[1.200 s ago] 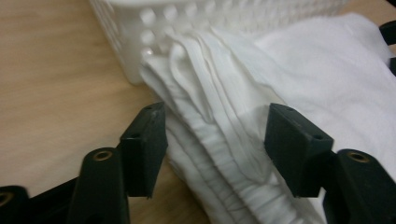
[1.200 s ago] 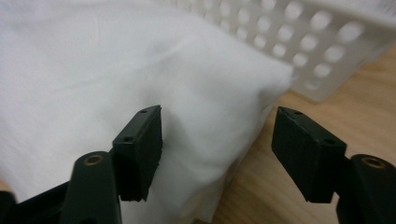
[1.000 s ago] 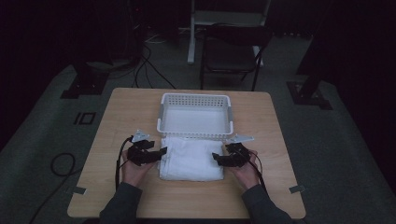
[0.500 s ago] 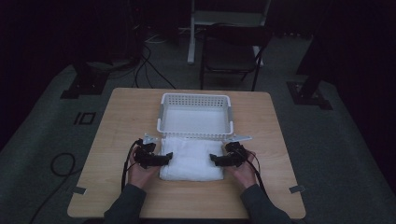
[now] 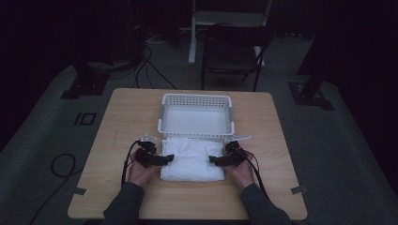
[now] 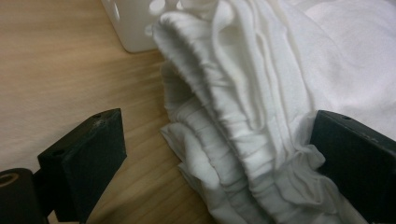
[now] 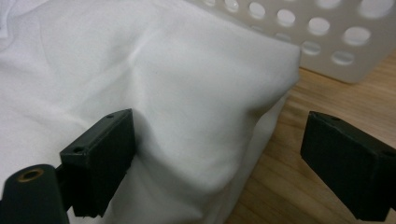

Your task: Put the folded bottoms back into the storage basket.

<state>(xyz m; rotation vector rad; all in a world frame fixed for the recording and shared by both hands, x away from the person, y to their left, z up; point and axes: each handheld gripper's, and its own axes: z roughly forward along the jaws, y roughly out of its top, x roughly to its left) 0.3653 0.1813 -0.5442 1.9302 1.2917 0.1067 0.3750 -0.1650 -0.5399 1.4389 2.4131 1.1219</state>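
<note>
On the table, both hand-held grippers (image 5: 191, 159) have just opened, releasing the folded towel (image 5: 193, 160).

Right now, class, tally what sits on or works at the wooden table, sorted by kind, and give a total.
White perforated basket: 1
Folded white cloth: 1
Black grippers, left gripper and right gripper, both open at the cloth's ends: 2
Total: 4

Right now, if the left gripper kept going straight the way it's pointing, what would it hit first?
Most likely the folded white cloth. The left gripper has just been opening, its jaws wide, with the cloth's bunched edge already between them. The white basket lies farther on, though depth is hard to judge.
</note>
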